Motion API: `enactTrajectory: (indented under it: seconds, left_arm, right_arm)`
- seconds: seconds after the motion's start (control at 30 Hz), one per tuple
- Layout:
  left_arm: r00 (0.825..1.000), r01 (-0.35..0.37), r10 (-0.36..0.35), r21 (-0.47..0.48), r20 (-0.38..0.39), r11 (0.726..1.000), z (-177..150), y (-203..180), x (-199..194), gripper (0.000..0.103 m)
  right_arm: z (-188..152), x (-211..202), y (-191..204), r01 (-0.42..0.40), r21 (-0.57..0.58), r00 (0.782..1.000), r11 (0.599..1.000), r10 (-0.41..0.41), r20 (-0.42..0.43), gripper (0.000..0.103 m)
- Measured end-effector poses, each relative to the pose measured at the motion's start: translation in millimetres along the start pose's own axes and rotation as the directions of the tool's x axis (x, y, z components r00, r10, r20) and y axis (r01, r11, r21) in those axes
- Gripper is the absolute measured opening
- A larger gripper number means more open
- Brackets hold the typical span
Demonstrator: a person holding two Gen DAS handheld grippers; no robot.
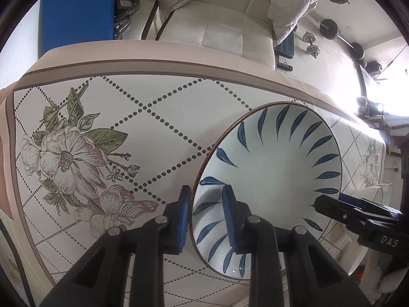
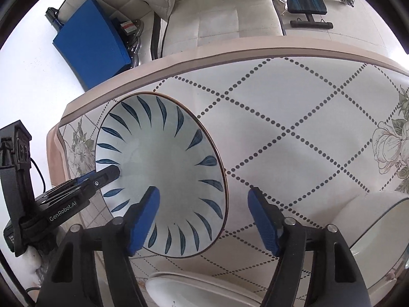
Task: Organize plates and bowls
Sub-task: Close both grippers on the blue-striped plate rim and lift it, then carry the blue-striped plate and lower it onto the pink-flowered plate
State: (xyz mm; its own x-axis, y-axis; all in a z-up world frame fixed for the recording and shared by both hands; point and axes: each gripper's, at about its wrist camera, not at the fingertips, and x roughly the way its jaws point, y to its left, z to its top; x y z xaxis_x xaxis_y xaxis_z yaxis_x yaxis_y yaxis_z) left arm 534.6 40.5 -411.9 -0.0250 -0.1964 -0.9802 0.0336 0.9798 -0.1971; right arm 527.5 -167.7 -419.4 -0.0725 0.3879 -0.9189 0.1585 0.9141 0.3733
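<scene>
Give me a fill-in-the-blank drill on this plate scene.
The leaf strokes on the round white ceramic plate are ___. The right tool stands ___, its jaws astride the plate's rim. The left tool has one finger inside that rim and one ___. The flowered tablecloth has dotted lines forming ___.
Missing: blue; open; outside; diamonds.

- A tablecloth (image 1: 158, 117) with dotted diamond lines and printed flowers covers the table.
- A cream tufted sofa (image 1: 225, 30) stands behind the table.
- A pale puffer jacket (image 1: 288, 2) lies on the sofa.
- A blue panel (image 2: 94, 51) stands beside the sofa.
- Dumbbells (image 1: 310, 44) rest on the floor.
</scene>
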Motion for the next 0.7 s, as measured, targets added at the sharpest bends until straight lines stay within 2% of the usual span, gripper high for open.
enactTrajectory:
  seconds: [0.07, 0.1, 0.2, 0.53, 0.7]
  left_arm:
    - [1.000, 0.007, -0.007, -0.007, 0.010, 1.000, -1, 1, 0, 0.020]
    - [1.000, 0.008, -0.008, -0.008, 0.014, 1.000, -1, 1, -1, 0.020]
    - [0.999, -0.006, 0.006, -0.003, 0.037, 1.000, -7, 4, -6, 0.017]
    - [0.997, -0.031, 0.031, -0.005, 0.071, 1.000, -34, 5, -16, 0.017]
    - [0.996, -0.009, 0.010, -0.013, 0.093, 1.000, -49, 1, -31, 0.017]
  right_arm:
    - [2, 9, 1, -0.009, 0.007, 1.000, 1.000, 0.009, -0.021, 0.048]
    - [3, 13, 0, -0.003, 0.013, 1.000, 1.000, 0.004, -0.031, 0.034]
    - [-4, 14, -2, 0.046, -0.004, 0.999, 0.999, -0.046, -0.007, 0.023]
    - [-20, -1, -1, 0.043, -0.029, 0.999, 0.999, -0.042, 0.034, 0.016]
    - [-35, -15, 1, 0.054, -0.059, 0.997, 0.997, -0.051, 0.053, 0.015]
